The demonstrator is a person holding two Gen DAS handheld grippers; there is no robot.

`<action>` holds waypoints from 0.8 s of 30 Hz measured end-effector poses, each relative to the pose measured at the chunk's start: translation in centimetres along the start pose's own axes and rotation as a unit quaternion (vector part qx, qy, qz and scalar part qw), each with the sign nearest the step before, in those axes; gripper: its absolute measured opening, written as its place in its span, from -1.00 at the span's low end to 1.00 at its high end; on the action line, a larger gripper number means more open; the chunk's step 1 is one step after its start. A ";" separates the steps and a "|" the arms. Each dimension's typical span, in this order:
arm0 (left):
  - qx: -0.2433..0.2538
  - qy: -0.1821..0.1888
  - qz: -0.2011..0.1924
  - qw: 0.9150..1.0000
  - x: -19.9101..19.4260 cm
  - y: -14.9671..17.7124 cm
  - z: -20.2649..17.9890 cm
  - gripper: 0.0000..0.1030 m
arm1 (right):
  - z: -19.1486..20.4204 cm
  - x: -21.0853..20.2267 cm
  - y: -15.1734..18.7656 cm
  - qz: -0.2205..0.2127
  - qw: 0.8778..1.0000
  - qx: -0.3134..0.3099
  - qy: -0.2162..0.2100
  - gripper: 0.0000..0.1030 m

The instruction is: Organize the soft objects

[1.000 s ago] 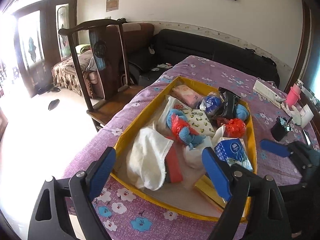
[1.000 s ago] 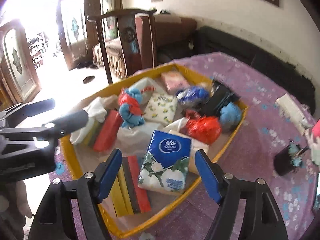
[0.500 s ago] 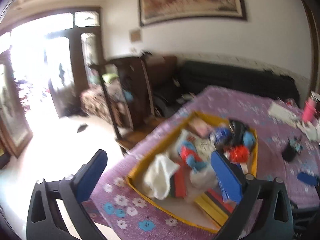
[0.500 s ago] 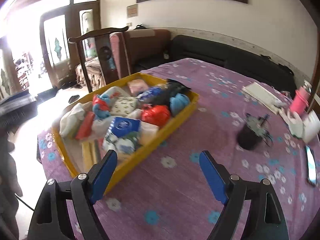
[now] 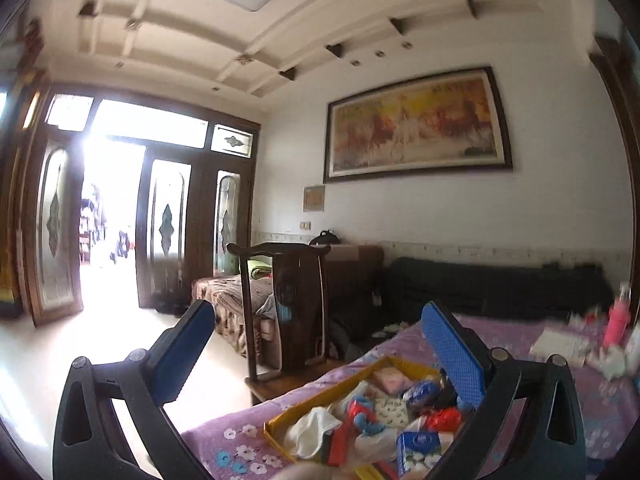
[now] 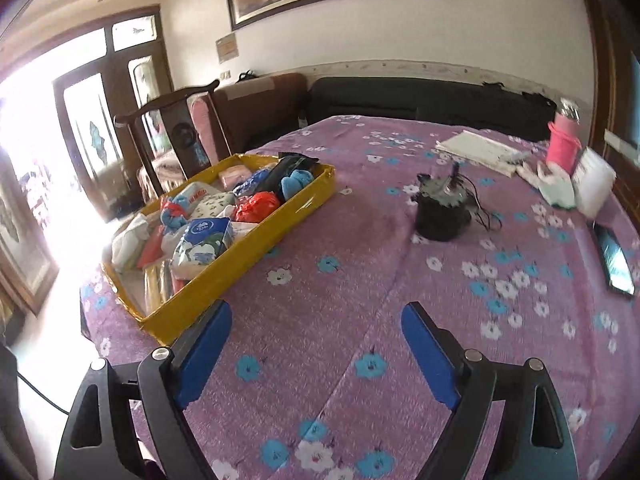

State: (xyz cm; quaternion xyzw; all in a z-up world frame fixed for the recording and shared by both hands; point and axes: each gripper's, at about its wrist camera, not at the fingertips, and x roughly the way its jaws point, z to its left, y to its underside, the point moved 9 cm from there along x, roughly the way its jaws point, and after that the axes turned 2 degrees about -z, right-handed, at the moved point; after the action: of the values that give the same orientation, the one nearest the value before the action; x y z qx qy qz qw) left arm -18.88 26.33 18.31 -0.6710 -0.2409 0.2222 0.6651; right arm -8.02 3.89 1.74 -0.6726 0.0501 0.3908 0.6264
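Both grippers pulled back, left gripper (image 5: 318, 344) empty, one yellow tray (image 6: 256, 258)

The tray (image 6: 256, 254) was yellow, the cloth (image 6: 360, 288) purple with white and blue flowers, the bottle (image 6: 563, 148) pink, the pads (image 6: 204, 354) blue.

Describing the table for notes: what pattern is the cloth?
Purple tablecloth with white and blue flowers; clearest in right wrist view.

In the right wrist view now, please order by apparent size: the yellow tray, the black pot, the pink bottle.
1. yellow tray, clearly largest.
2. black pot.
3. pink bottle, slightly smaller; it stands farther from the camera, so this order is unsure.
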 end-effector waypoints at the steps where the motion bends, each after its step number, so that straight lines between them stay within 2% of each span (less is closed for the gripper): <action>1: 0.017 0.012 0.011 1.000 0.2 0.3 -1.0 1.00 | 0.0 -0.2 0.2 -0.002 1.000 0.002 -0.002 0.76; 2: 0.032 0.037 0.030 0.998 0.5 0.8 -2.4 1.00 | 0.0 -0.4 0.5 -0.005 1.000 -0.001 0.001 0.76; 3: 0.037 0.045 0.042 0.997 0.7 1.2 -3.0 1.00 | 0.1 -0.6 0.7 -0.010 1.000 -0.009 0.007 0.76; 9: 0.048 0.075 0.106 0.990 1.6 4.2 -6.0 1.00 | 0.9 -1.4 1.6 -0.024 0.997 -0.057 0.040 0.83; 17: 0.057 0.087 0.191 0.976 3.4 8.5 -6.6 1.00 | 2.2 0.2 2.7 0.002 0.996 -0.080 0.044 0.86; 24: 0.057 0.081 0.218 0.971 4.4 10.6 -5.1 1.00 | 4.3 1.4 3.4 0.021 0.993 -0.111 0.046 0.87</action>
State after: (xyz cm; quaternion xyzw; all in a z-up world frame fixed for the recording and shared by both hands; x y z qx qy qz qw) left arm -11.97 25.09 7.85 -0.6839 -0.0205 0.3204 0.6552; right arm -10.94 7.58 -1.40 -0.7539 0.0493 0.3762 0.5363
